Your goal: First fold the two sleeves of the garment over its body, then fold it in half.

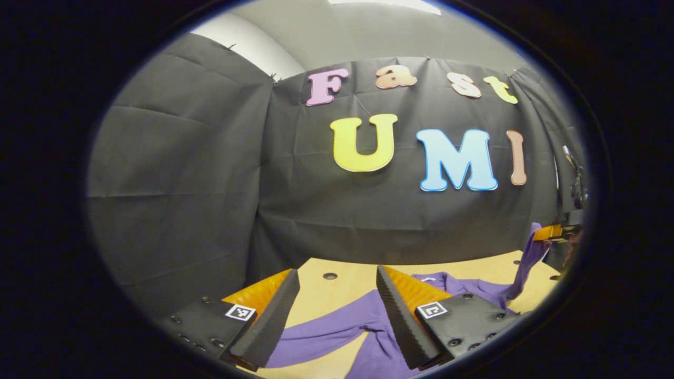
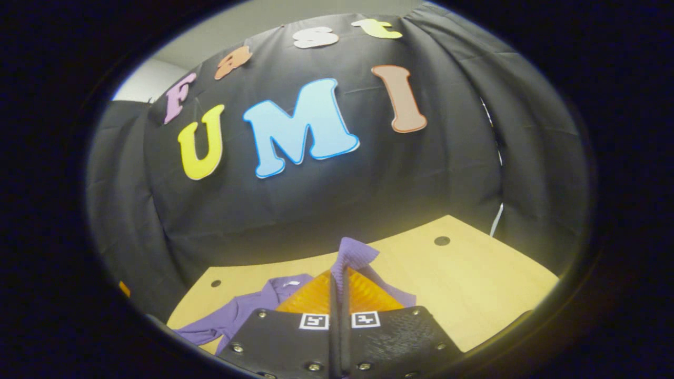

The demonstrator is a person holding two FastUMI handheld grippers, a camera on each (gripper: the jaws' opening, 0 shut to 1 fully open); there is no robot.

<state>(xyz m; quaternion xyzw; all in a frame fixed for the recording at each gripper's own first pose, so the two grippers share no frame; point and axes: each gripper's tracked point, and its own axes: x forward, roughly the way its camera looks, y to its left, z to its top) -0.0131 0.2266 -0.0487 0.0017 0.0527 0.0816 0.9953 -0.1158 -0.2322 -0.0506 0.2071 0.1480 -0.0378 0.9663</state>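
A purple long-sleeved garment (image 1: 368,326) lies on the wooden table (image 1: 337,289). One sleeve stretches flat between the wide-apart fingers of my left gripper (image 1: 337,302), which is open above it. In the left gripper view the other sleeve (image 1: 529,258) rises off the table at the far right, where my right gripper (image 1: 553,232) pinches it. In the right gripper view my right gripper (image 2: 338,279) is shut on that sleeve (image 2: 354,255), whose cuff sticks up past the fingertips. The garment's collar and body (image 2: 253,308) lie to its left.
The black cloth wall stands close behind the table's far edge. Small dark holes (image 2: 442,240) dot the tabletop (image 2: 474,284). Bare wood spreads to the right of the garment in the right gripper view.
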